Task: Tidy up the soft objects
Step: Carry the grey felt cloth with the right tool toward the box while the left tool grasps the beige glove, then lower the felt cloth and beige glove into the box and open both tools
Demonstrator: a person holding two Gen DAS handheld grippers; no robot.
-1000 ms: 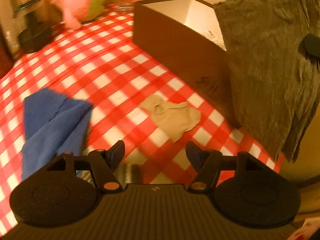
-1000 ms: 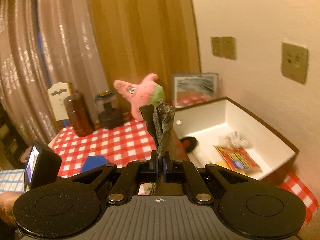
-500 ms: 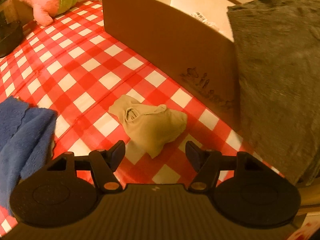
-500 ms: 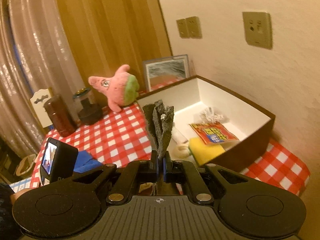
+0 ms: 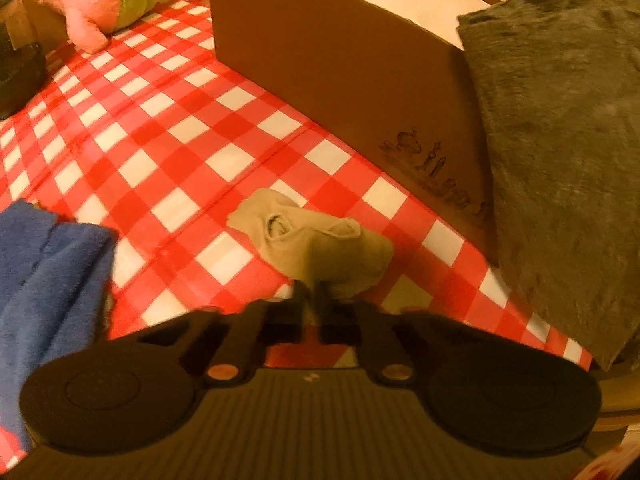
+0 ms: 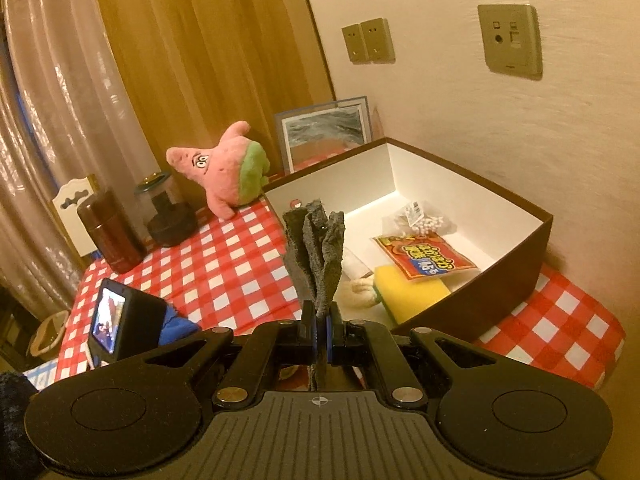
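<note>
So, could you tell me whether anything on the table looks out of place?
Nothing is spilled or damaged. The beige sock lies crumpled and the blue towel rumpled on the checked cloth, both outside the box.

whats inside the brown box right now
Inside the brown box: a yellow sponge, a red snack packet lying on it, a clear bag of cotton swabs and something cream-coloured. The grey cloth in the right tool hides part of the floor.
</note>
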